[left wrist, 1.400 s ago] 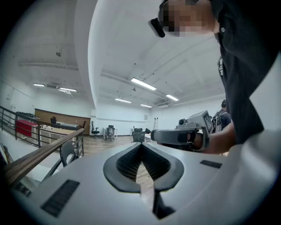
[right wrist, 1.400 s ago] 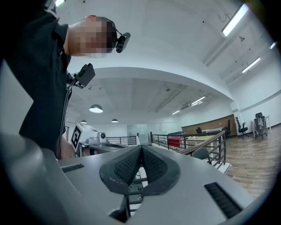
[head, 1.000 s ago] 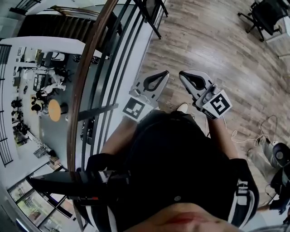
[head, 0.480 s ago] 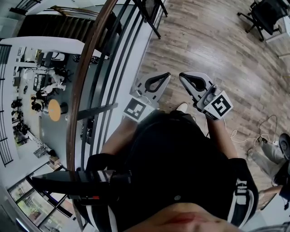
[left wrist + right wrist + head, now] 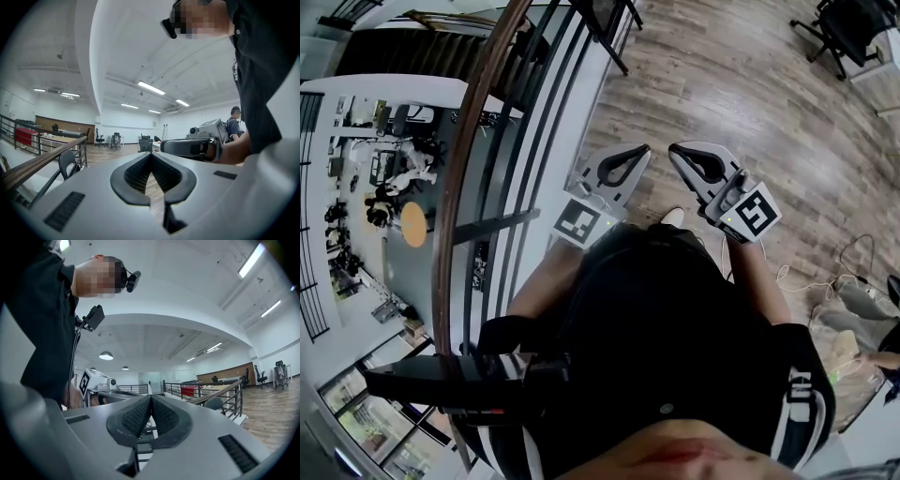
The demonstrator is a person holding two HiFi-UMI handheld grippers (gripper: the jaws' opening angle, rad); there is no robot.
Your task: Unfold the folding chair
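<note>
Folding chair (image 5: 68, 160): rounded dark back, slim legs

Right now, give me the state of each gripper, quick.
Left gripper: closed, jaws together, holding nothing.
Right gripper: closed, jaws together, holding nothing.

The rooms are lit evenly and brightly by long ceiling strip lights (image 5: 151, 87) and, in the right gripper view, by round pendant lamps (image 5: 106, 355); shadows are kept soft. A pale sheen is seen on the wooden floor (image 5: 741, 84) in the head view, where the handrail (image 5: 473, 141) is bowed by strong wide-angle distortion. Both gripper views are ringed by black corners. The left gripper (image 5: 151, 155) and right gripper (image 5: 151, 398) are rendered slightly soft near the lens, and the dark shirt (image 5: 666, 337) is left underexposed.
</note>
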